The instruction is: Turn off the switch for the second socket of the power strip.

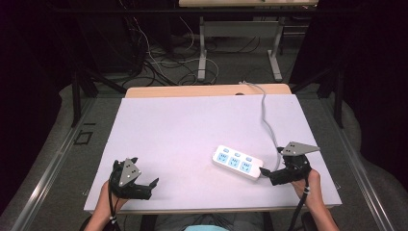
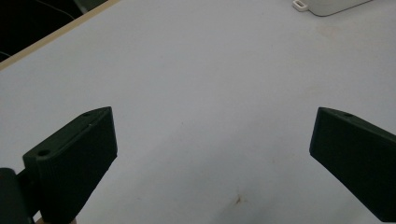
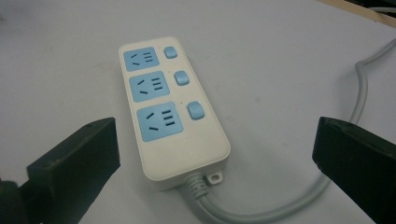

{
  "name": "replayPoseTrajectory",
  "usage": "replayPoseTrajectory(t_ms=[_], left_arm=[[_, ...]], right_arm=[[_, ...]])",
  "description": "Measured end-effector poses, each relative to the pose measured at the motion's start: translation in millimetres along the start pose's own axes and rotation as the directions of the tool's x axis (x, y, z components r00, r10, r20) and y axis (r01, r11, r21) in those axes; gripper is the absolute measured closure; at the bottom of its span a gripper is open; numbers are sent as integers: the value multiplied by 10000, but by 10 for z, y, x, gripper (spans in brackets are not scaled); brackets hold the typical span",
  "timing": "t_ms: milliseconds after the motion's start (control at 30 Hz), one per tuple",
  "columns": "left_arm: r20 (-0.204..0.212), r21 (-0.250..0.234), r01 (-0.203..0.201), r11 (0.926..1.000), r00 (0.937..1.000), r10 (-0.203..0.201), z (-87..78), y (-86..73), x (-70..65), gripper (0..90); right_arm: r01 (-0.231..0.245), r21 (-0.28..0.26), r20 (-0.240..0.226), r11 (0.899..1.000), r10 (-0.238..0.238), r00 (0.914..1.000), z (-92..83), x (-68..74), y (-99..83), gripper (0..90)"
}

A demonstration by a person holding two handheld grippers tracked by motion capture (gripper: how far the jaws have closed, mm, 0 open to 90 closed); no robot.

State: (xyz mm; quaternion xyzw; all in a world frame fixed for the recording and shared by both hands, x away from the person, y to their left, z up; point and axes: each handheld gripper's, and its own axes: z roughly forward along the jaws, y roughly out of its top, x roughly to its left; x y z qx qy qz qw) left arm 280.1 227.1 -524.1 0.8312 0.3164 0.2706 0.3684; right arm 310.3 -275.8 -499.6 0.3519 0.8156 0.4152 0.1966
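Before the right hand-held gripper [image 3: 215,158]: a power strip [image 3: 170,109].

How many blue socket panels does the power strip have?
3, in a row along the white power strip: one nearest the cable end, one in the middle, one at the far end. None seem hidden.

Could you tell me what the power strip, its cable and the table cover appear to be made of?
Power strip: likely moulded plastic, smooth white with a slight sheen and rounded edges; pale blue socket faces. Cable: probably grey rubbery or PVC sheath, given its soft curve. Table cover: matte white sheet; exact material unclear.
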Motion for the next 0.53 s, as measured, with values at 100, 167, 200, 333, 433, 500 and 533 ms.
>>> replayPoseTrajectory(t_ms=[100,167,200,333,433,500,533], left_arm=[[0,2,6,10000,10000,-6,0,0,-1,4],[-8,0,10,10000,10000,-10,-2,0,0,4],[-12,13,3,10000,10000,-3,-1,0,0,4],[-14,28,9,10000,10000,-9,1,1,-4,4],[1,-24,93,10000,10000,-93,6,0,-7,4],[-29,0,12,10000,10000,-12,4,0,-5,4],[-40,-31,31,10000,10000,-31,6,-1,-7,4]], right_arm=[[-53,-8,82,10000,53,10000,-25,0,-45,3],[-150,-18,61,9999,150,9999,-45,0,-73,3],[-113,4,86,9999,112,9999,-57,-5,-85,3],[-227,79,132,9997,226,9997,-74,-8,-145,3],[-242,-2,177,9997,242,9995,-75,-13,-162,3],[-279,7,237,9996,279,9993,-76,-8,-157,3],[-255,11,233,9997,255,9994,-76,-9,-155,3]])
